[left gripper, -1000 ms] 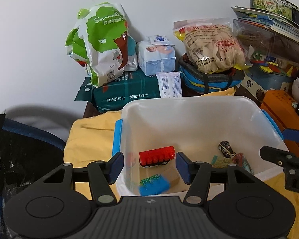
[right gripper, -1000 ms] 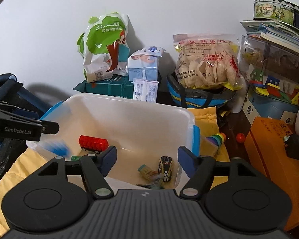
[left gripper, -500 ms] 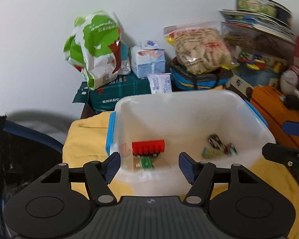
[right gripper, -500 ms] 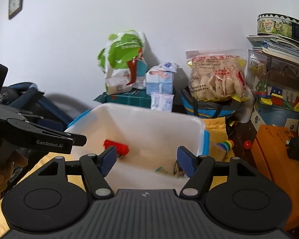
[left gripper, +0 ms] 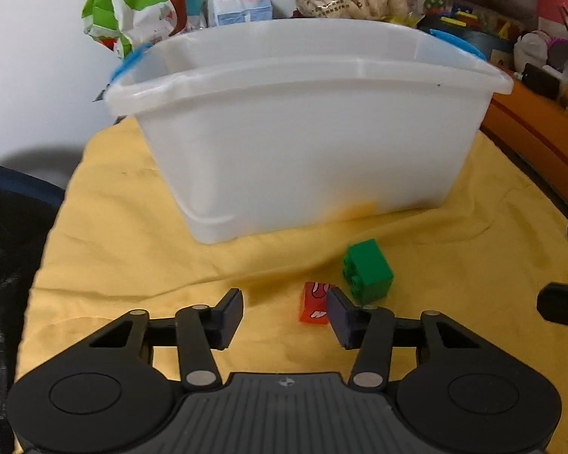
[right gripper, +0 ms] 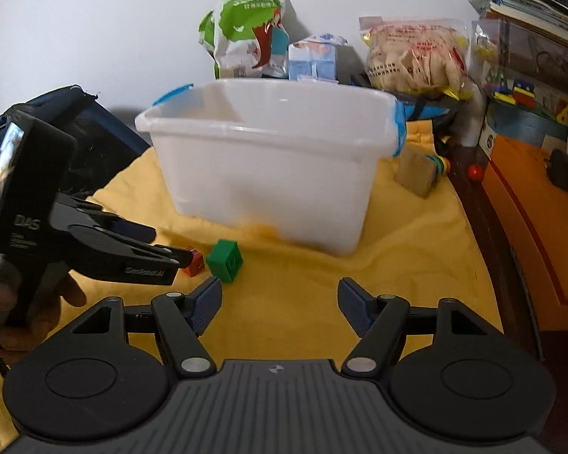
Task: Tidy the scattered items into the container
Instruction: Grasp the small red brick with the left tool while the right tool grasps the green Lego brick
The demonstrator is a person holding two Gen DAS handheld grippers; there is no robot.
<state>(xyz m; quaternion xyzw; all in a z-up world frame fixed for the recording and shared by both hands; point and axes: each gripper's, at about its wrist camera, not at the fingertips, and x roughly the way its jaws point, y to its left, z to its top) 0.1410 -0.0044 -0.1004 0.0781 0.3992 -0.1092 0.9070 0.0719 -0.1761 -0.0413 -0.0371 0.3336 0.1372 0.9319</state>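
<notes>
A white plastic bin with blue handles stands on a yellow cloth; it also shows in the right wrist view. In front of it lie a green brick and a small red brick. My left gripper is open and low over the cloth, its right finger just beside the red brick. In the right wrist view the left gripper reaches in from the left next to the red brick and green brick. My right gripper is open and empty, right of the green brick.
A wooden block with a rainbow toy stands right of the bin. An orange box borders the cloth on the right. Bags and boxes crowd the wall behind. A dark chair sits at the left.
Both grippers have dropped from above the bin's opening to low over the cloth in front of it. The bin's inside is now hidden; the red and green bricks have come into view.
</notes>
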